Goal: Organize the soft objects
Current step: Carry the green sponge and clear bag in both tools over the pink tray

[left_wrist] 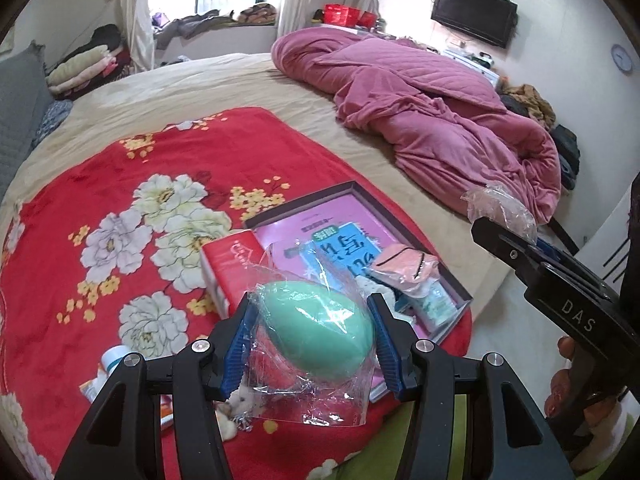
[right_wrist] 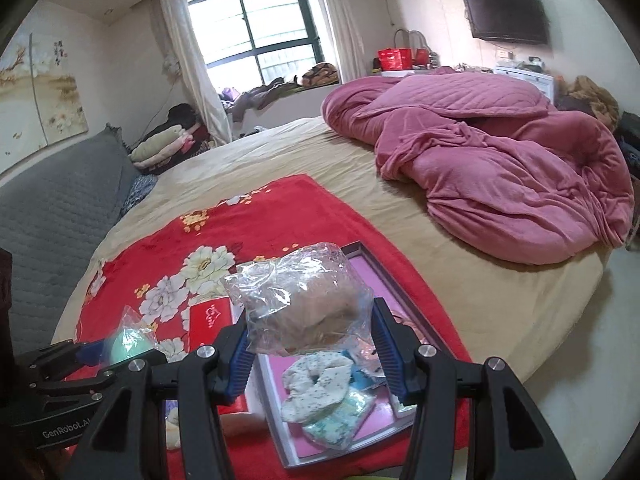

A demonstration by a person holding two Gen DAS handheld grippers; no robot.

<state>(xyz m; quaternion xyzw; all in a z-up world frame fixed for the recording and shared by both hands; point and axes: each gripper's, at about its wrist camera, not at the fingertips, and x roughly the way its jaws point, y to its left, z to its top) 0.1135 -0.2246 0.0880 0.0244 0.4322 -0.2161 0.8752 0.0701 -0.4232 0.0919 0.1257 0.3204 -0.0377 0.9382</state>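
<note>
My left gripper (left_wrist: 312, 320) is shut on a mint green egg-shaped sponge in a clear plastic bag (left_wrist: 320, 330), held above the red floral blanket (left_wrist: 120, 208). It also shows in the right wrist view (right_wrist: 128, 340). My right gripper (right_wrist: 310, 332) is shut on a beige-brown soft object in a clear plastic bag (right_wrist: 308, 300), held above the shallow open box (right_wrist: 280, 424). The right gripper shows in the left wrist view (left_wrist: 508, 240) with plastic at its tip. The box (left_wrist: 360, 190) holds a pink sheet, a white spotted scrunchie (right_wrist: 316, 384), a pink eye mask (left_wrist: 404, 266) and a small packet (right_wrist: 340, 416).
A red and white carton (left_wrist: 228, 268) lies left of the box. A small bottle (left_wrist: 110, 362) and a plush toy (left_wrist: 236, 412) lie on the blanket near me. A pink quilt (left_wrist: 432, 120) is heaped on the far right of the tan bed (left_wrist: 200, 88).
</note>
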